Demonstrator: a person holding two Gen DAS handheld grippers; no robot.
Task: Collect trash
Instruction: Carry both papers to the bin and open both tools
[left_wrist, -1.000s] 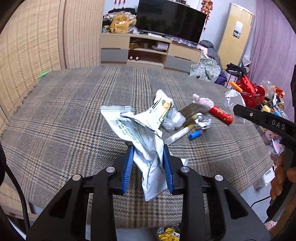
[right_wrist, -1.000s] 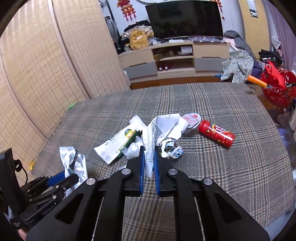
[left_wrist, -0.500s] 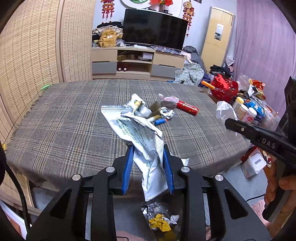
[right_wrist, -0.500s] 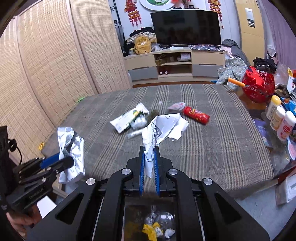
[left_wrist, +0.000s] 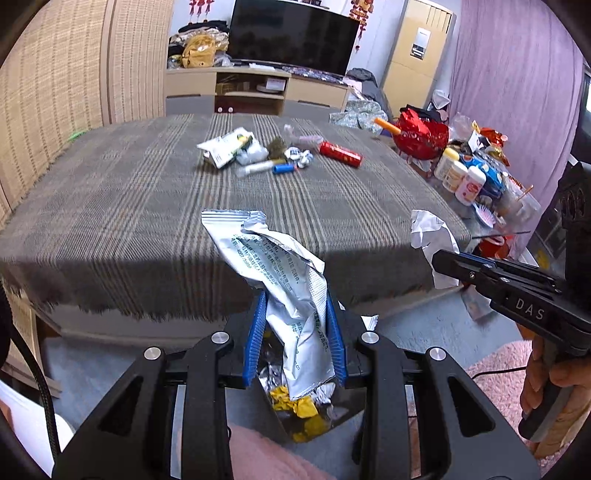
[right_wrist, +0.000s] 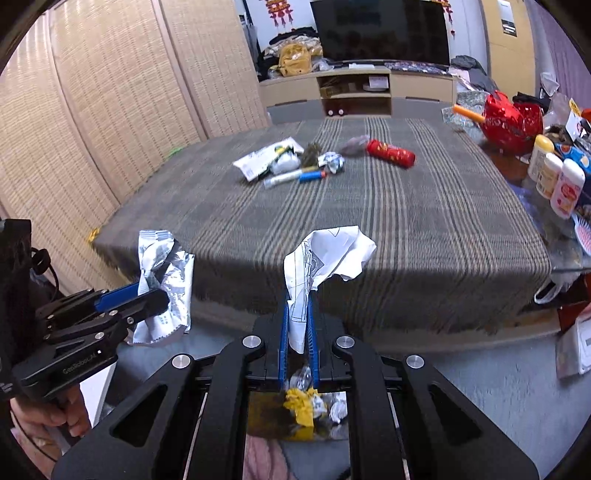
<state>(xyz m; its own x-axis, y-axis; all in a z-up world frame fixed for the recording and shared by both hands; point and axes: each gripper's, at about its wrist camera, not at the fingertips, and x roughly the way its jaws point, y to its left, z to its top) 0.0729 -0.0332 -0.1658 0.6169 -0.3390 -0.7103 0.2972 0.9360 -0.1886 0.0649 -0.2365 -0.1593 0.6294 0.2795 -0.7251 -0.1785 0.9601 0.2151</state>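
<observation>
Left gripper (left_wrist: 297, 332): closed on the silver wrapper (left_wrist: 284, 288), held off the table (left_wrist: 110, 206), in front of its near edge.
Right gripper (right_wrist: 297, 325): closed on the crumpled white paper (right_wrist: 328, 258), also in front of the table's near edge.
Trash bin (right_wrist: 299, 417): on the floor below both grippers, in front of the table; yellow and silver scraps lie inside.
Remaining trash: red tube (left_wrist: 340, 154), white packet (left_wrist: 225, 147), blue-capped pen (left_wrist: 266, 169), all near the table's far side.

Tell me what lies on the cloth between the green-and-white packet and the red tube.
In both wrist views, between the green-and-white packet and red tube: a dark clump, a crumpled foil wrapper and a blurry greyish piece.
</observation>
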